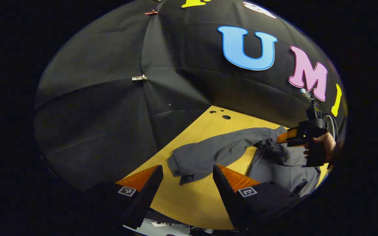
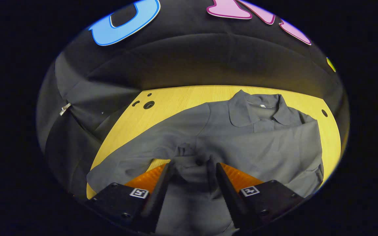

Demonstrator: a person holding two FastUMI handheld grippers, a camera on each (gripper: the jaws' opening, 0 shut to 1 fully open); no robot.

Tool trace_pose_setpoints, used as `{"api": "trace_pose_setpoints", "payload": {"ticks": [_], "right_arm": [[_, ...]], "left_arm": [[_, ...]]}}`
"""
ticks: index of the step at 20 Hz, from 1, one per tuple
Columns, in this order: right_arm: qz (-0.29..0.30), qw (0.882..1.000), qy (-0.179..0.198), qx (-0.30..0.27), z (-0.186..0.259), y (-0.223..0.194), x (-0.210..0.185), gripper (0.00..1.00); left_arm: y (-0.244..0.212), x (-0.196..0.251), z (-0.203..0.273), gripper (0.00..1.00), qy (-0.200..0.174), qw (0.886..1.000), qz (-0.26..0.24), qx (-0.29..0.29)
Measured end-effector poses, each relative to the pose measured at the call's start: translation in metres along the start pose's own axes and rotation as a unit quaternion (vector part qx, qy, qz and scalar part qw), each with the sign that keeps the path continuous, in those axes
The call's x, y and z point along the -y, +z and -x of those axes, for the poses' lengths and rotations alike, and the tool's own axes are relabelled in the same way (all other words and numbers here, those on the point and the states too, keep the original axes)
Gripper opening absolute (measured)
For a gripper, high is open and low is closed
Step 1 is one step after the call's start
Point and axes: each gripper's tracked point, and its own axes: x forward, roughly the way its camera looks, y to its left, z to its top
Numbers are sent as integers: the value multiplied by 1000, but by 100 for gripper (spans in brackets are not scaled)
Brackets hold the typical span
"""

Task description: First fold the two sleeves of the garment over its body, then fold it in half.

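A grey collared shirt [image 2: 267, 144] lies flat on the yellow table [image 2: 182, 95], collar [image 2: 258, 106] at the far side. One long sleeve [image 1: 215, 152] stretches away from the body across the wood, and its buttoned cuff [image 1: 180, 172] lies just ahead of my left gripper [image 1: 187, 170], which is open and holds nothing. My right gripper [image 2: 194, 165] is open over the shirt's middle, with a bunched fold of grey cloth [image 2: 192, 157] between its fingers. In the left gripper view, the right gripper [image 1: 282, 139] points at the shirt where the sleeve joins it, held by a hand [image 1: 323, 144].
Small round holes [image 2: 148, 105] mark the table's far left corner, and another hole [image 2: 322, 113] sits at the far right. Black cloth walls close in the table at the back and the left. Bare wood [image 1: 208, 127] lies beyond the sleeve.
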Motion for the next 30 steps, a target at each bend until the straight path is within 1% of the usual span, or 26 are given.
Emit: {"api": "trace_pose_setpoints", "payload": {"ticks": [1, 2, 4, 5, 7, 9, 11, 17, 19, 20, 21, 23, 26, 28, 29, 30], "right_arm": [[3, 1000, -3, 3, 4, -3, 2, 92], [8, 1000, -7, 9, 14, -2, 6, 100], [16, 999, -24, 25, 32, -2, 20, 99], [17, 999, -28, 30, 41, -4, 28, 99], [12, 999, -40, 31, 60, -12, 46, 99], [4, 998, -53, 30, 79, -21, 68, 99], [3, 997, -74, 29, 99, -34, 94, 99], [-16, 992, -124, 20, 159, -77, 152, 99], [-26, 990, -140, 19, 178, -90, 167, 99], [-34, 988, -146, 19, 188, -97, 171, 99], [-43, 987, -151, 19, 198, -103, 175, 99], [-58, 985, -162, 22, 219, -114, 184, 99], [-73, 981, -179, 23, 248, -131, 194, 99], [-81, 978, -189, 27, 262, -135, 199, 99], [-82, 977, -194, 29, 267, -137, 202, 99], [-83, 976, -198, 31, 271, -138, 204, 99]], "left_arm": [[1, -4, -5, 96, 3, 1000, 6, -1], [3, -8, -12, 96, 8, 1000, 11, 0], [5, -15, -25, 96, 15, 1000, 22, -1], [5, -16, -32, 96, 12, 999, 30, -5], [3, -18, -45, 96, 10, 999, 46, -12], [-1, -23, -60, 96, 18, 998, 51, -19], [-8, -27, -74, 96, 23, 998, 51, -26], [-27, -37, -114, 96, 37, 997, 37, -57], [-38, -35, -121, 96, 30, 996, 34, -75], [-41, -35, -130, 92, 28, 996, 28, -79], [-41, -33, -139, 97, 27, 996, 21, -79], [-43, -29, -150, 96, 25, 996, 9, -83], [-50, -24, -162, 96, 28, 995, 9, -96], [-51, -19, -166, 97, 31, 995, 0, -95], [-51, -16, -167, 98, 30, 995, -11, -95], [-54, -15, -168, 97, 33, 994, -31, -101]]}}
